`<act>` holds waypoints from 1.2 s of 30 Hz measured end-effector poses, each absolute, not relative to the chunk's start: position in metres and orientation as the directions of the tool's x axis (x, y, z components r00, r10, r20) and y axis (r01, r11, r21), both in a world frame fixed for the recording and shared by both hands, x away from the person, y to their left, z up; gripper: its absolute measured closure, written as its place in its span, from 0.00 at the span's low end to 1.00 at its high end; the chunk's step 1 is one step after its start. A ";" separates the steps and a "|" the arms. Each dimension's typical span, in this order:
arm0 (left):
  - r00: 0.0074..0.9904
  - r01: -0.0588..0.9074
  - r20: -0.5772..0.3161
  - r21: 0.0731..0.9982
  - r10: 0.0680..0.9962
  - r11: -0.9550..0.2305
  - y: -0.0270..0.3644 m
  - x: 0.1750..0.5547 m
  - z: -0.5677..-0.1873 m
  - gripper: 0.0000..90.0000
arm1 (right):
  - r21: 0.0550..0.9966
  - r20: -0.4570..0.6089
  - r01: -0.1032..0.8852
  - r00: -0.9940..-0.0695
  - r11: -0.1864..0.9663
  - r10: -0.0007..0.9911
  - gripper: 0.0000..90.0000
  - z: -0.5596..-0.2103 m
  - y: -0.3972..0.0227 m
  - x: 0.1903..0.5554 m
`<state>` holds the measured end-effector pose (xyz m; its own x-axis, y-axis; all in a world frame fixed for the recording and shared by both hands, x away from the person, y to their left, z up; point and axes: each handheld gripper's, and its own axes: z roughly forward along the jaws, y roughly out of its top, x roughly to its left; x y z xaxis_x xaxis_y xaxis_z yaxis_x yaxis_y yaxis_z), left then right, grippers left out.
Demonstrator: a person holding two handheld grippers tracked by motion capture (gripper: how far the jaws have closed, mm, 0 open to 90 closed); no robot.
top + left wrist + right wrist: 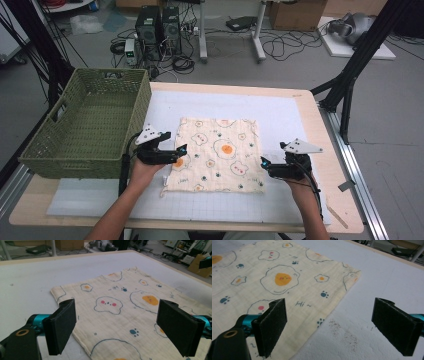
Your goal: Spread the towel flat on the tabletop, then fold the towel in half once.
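Observation:
A cream cloth (215, 152) printed with fried eggs and paw marks lies flat on the white mat (285, 112). My left gripper (181, 151) hovers at the cloth's left edge near the front corner. Seen in the left gripper view, the left gripper (117, 325) is open, its jaws wide apart over the cloth (120, 312) and holding nothing. My right gripper (264, 164) sits at the cloth's right edge. The right gripper view shows the right gripper (333, 325) open, straddling the edge of the cloth (274, 277), one pad over fabric and one over the mat.
A green woven basket (75, 167) stands at the table's left, close to my left hand. The wooden table edge (332, 150) runs along the right. Behind the table, computers, cables and boxes lie on the floor.

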<state>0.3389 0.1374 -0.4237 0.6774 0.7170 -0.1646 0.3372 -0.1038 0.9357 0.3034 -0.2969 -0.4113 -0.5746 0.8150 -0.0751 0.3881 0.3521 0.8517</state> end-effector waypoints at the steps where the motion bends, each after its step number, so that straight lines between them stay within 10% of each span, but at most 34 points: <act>1: 0.678 0.333 -0.165 0.938 0.716 -0.099 0.138 0.339 -0.422 0.18 | 0.854 -0.070 0.387 -0.576 0.347 0.814 0.13 -0.411 -0.297 0.303; 36: 0.636 0.416 -0.239 0.907 0.734 -0.064 0.138 0.362 -0.418 0.18 | 0.853 -0.055 0.400 -0.569 0.334 0.820 0.13 -0.411 -0.294 0.305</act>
<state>0.3617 0.1381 -0.4177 0.6362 0.7335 -0.2393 0.4155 -0.0644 0.9073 0.3048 -0.2943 -0.4112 -0.5691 0.8205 -0.0548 0.3999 0.3343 0.8534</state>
